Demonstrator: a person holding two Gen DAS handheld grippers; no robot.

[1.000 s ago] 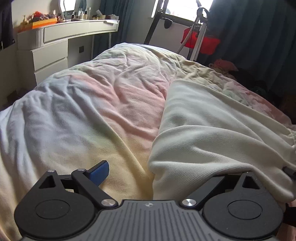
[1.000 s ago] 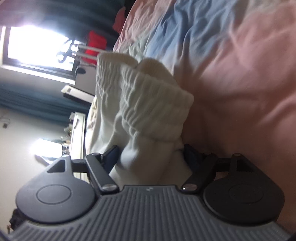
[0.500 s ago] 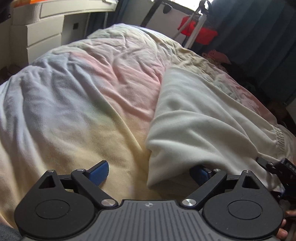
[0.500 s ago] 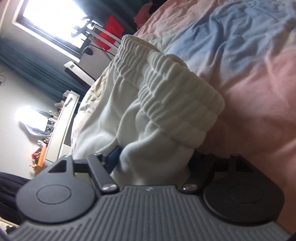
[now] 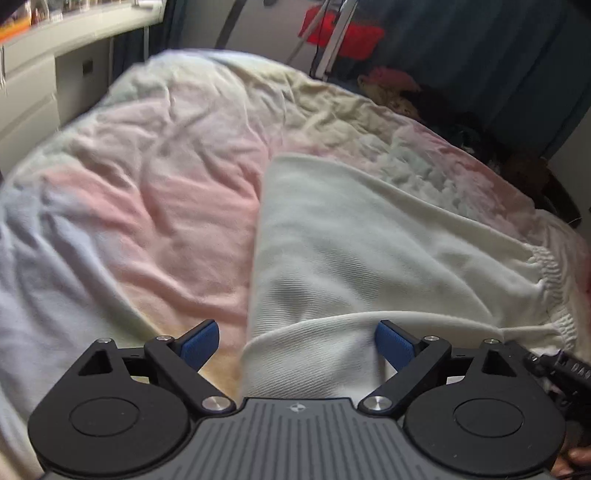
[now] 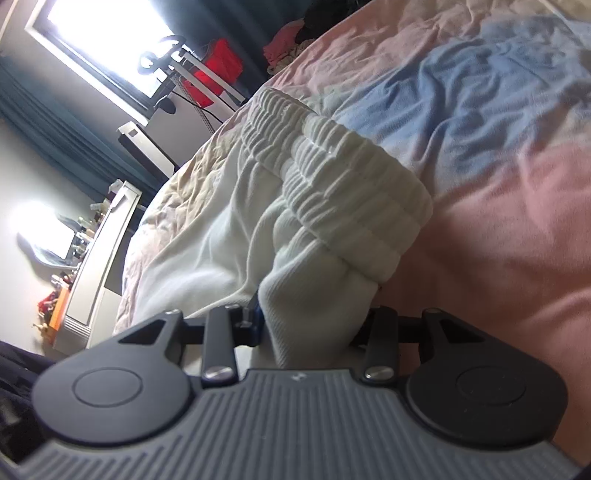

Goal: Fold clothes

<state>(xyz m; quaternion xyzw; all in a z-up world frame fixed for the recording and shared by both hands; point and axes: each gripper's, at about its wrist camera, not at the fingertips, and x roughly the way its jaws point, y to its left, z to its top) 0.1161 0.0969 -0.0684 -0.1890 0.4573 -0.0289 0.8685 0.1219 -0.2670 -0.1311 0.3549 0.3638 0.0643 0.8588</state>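
Cream white trousers [image 5: 369,251] lie folded lengthwise on the bed. My left gripper [image 5: 295,343] is open, its blue pads [image 5: 199,339] spread on either side of the trousers' near folded end, which sits between them. In the right wrist view my right gripper [image 6: 314,325] is shut on the trousers [image 6: 321,295] just below the ribbed elastic waistband [image 6: 351,184], bunching the cloth. The right gripper's tip [image 5: 554,369] shows at the left view's right edge.
The bed is covered by a crumpled pastel pink, blue and yellow duvet [image 5: 147,184]. A white dresser [image 5: 29,92] stands left of the bed. A red object on a metal stand [image 5: 340,29] and dark curtains [image 5: 480,55] are behind it.
My left gripper has moved forward and right, so the trousers' near end now lies between its open fingers. My right gripper has narrowed onto the cloth by the waistband.
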